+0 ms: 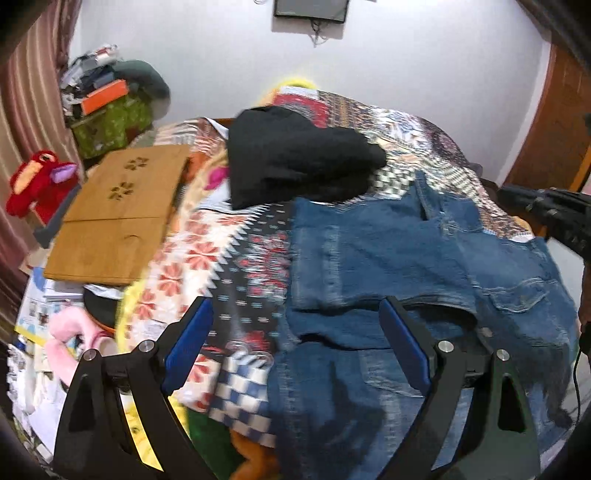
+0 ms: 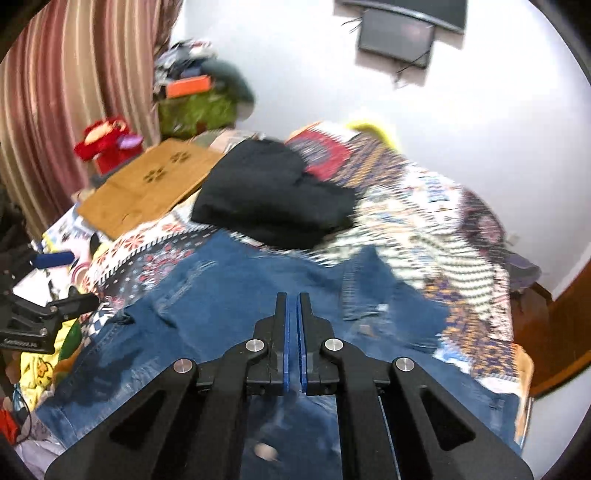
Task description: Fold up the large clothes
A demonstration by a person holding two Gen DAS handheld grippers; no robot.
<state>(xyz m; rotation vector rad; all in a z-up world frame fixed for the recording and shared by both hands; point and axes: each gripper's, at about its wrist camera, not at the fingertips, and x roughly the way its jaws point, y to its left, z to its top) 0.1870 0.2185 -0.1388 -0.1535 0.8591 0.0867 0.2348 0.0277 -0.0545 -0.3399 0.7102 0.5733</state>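
Jeans (image 1: 388, 266) lie spread over the near part of the bed, partly doubled over themselves, so the denim sits where both claws can reach it for the next fold. Nearest in the left wrist view, the left claw (image 1: 295, 332) stands wide apart above the bedspread and the left edge of the denim, with nothing between its blue pads (image 1: 184, 343); I judge it is held ready to take an edge. In the right wrist view the right claw (image 2: 293, 332) has its jaws pressed together, blue pads meeting. No cloth shows pinched between them, and the blurred denim below seems to lie loose, so it looks closed on nothing.

Beyond the jeans, a folded black garment (image 1: 295, 158) rests further up the patterned bedspread (image 1: 207, 243), probably set aside as finished and out of the working area. Left of it a wooden lap desk (image 1: 122, 218) lies flat at the bed's edge. A red plush toy (image 1: 33, 184) sits by the striped curtain (image 1: 33, 92), and a dark screen (image 1: 310, 9) hangs on the far wall.
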